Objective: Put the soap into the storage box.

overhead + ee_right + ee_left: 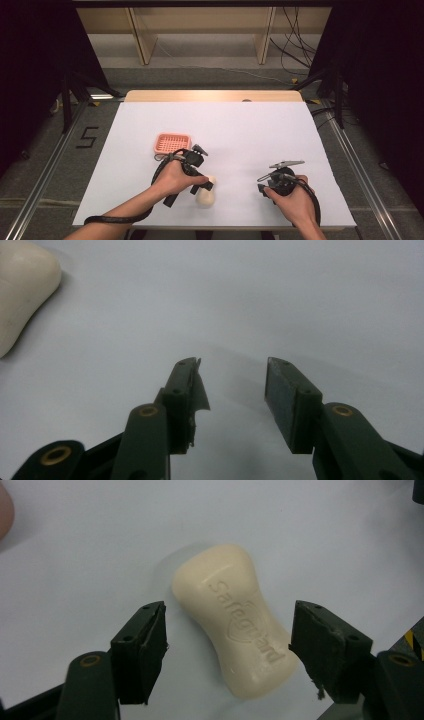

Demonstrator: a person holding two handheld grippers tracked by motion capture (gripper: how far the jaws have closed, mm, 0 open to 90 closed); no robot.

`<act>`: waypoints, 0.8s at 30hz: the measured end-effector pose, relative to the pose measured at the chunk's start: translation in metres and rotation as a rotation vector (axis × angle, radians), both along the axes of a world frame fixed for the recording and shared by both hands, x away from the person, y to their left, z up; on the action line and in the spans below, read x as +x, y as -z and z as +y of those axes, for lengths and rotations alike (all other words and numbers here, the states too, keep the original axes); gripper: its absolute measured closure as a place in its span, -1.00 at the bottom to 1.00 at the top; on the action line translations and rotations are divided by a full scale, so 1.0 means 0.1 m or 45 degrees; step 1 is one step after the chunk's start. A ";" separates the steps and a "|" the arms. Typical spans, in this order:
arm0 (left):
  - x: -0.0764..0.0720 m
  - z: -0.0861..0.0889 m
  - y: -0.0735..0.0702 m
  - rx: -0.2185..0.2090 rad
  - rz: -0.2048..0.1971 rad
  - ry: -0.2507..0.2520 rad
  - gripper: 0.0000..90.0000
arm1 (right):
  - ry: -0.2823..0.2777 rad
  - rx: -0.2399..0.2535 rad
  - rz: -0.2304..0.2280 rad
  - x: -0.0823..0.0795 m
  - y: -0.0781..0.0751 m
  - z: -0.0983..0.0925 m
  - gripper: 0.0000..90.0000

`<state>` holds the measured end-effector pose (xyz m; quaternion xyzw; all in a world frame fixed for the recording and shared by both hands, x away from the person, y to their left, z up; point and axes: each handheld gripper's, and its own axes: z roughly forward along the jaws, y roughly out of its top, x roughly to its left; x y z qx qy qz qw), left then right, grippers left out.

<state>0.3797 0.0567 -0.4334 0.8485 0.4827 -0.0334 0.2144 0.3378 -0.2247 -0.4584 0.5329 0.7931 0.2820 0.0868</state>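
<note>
Lab-type recording setup: white-covered table (240,125) standing on grey carpet between aluminium rails (45,175), black curtains (30,75) on both sides, loose cables (295,45) trailing on the floor behind, bare wooden shelving (200,35) at the back, taped numeral "5" (87,137) marking the floor.

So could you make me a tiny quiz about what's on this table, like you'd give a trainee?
1. True or false: the left gripper is squeezing the soap bar.
2. What colour is the small basket?
3. The right gripper is: A) holding the soap, B) open over bare white table, C) in the basket.

Key: 1 false, the pads stand apart from it on either side; 2 pink; 3 B.
</note>
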 end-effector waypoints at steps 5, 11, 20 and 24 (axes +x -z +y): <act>0.00 -0.05 0.03 0.018 0.018 0.002 -0.34 | -0.001 0.000 0.004 0.00 0.00 0.00 0.27; 0.00 -0.12 0.09 0.049 0.040 0.013 -0.34 | -0.002 0.003 0.005 0.00 0.00 0.00 0.27; 0.04 -0.13 0.12 0.114 0.056 0.049 -0.32 | -0.003 0.003 0.009 0.00 0.01 0.00 0.26; 0.04 -0.14 0.15 0.114 0.060 0.034 -0.32 | -0.005 0.008 0.008 0.00 0.01 0.00 0.26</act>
